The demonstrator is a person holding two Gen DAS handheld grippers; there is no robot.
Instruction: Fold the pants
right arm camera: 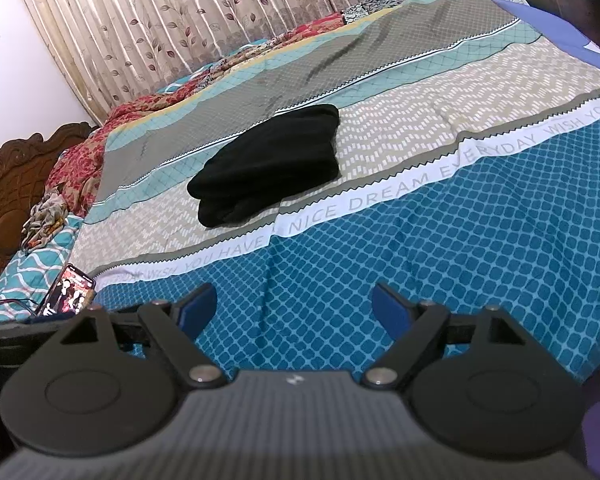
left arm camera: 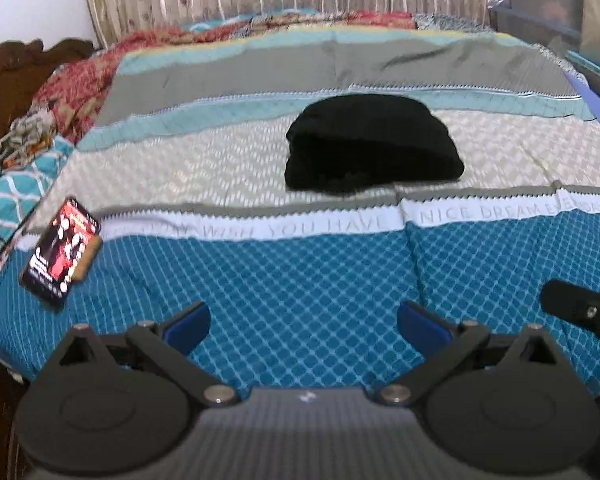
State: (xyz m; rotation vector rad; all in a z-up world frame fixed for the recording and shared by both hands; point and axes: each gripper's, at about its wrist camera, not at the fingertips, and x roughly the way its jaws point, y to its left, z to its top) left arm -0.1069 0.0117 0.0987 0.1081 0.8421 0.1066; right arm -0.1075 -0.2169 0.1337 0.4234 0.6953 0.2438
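Black pants (left arm camera: 372, 144) lie folded on the bed (left arm camera: 300, 280), well ahead of both wide-open, empty claws: left claw (left arm camera: 304, 332), right claw (right arm camera: 293, 312).

Black pants (left arm camera: 370, 144) folded into a compact, thick bundle, lying flat on the beige zigzag-patterned band of a bedspread (left arm camera: 179, 164), near the middle of the bed.

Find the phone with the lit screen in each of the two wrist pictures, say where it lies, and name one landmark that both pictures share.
Left wrist view: the phone lies at the left edge of the picture, on the bedspread, left of the left gripper.
Right wrist view: the phone lies low at the left, partly hidden behind the gripper's body.
Shared landmark: the folded black pants mid-bed.
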